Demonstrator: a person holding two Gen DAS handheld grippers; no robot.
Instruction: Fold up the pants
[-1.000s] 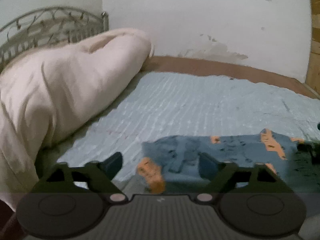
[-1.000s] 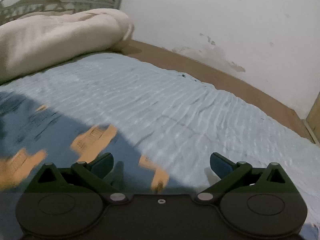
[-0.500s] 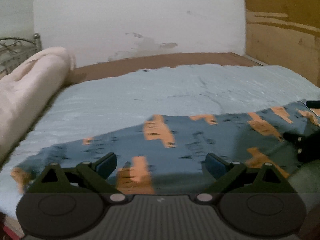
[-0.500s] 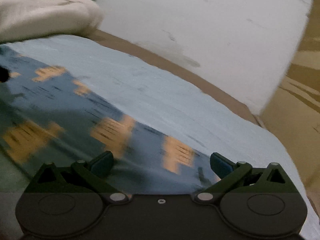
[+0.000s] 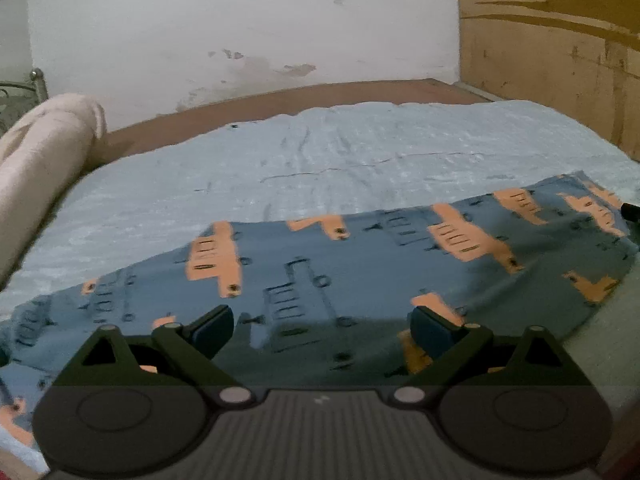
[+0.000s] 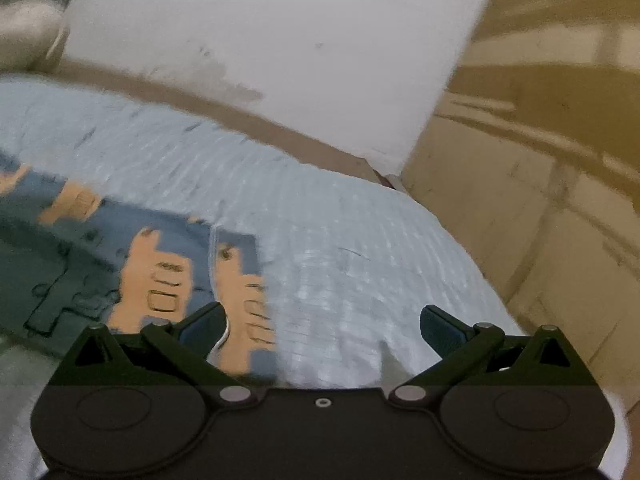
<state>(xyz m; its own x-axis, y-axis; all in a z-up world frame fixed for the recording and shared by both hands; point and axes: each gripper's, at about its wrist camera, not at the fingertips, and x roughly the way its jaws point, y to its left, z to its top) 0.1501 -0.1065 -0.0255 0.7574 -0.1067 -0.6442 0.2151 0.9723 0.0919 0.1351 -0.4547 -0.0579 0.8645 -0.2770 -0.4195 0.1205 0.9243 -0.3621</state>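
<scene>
Blue pants (image 5: 360, 272) with orange patches lie spread flat along the near side of a bed with a light blue sheet (image 5: 340, 152). My left gripper (image 5: 322, 330) is open and empty, low over the middle of the pants. My right gripper (image 6: 322, 330) is open and empty over one end of the pants (image 6: 168, 264), its left finger above the cloth's end edge and its right finger above bare sheet (image 6: 380, 264). A dark bit of the right gripper shows at the far right edge of the left wrist view (image 5: 631, 212).
A rolled cream blanket (image 5: 36, 168) lies along the bed's left side by a metal headboard. A white wall (image 5: 240, 32) and brown bed frame (image 5: 280, 100) are behind. A wooden panel (image 5: 560, 60) stands at the right; it also shows in the right wrist view (image 6: 540, 160).
Both views have swung right along the bed. The left gripper went from one end of the pants to their middle. The right gripper reached the other end of the pants. Both stayed open.
</scene>
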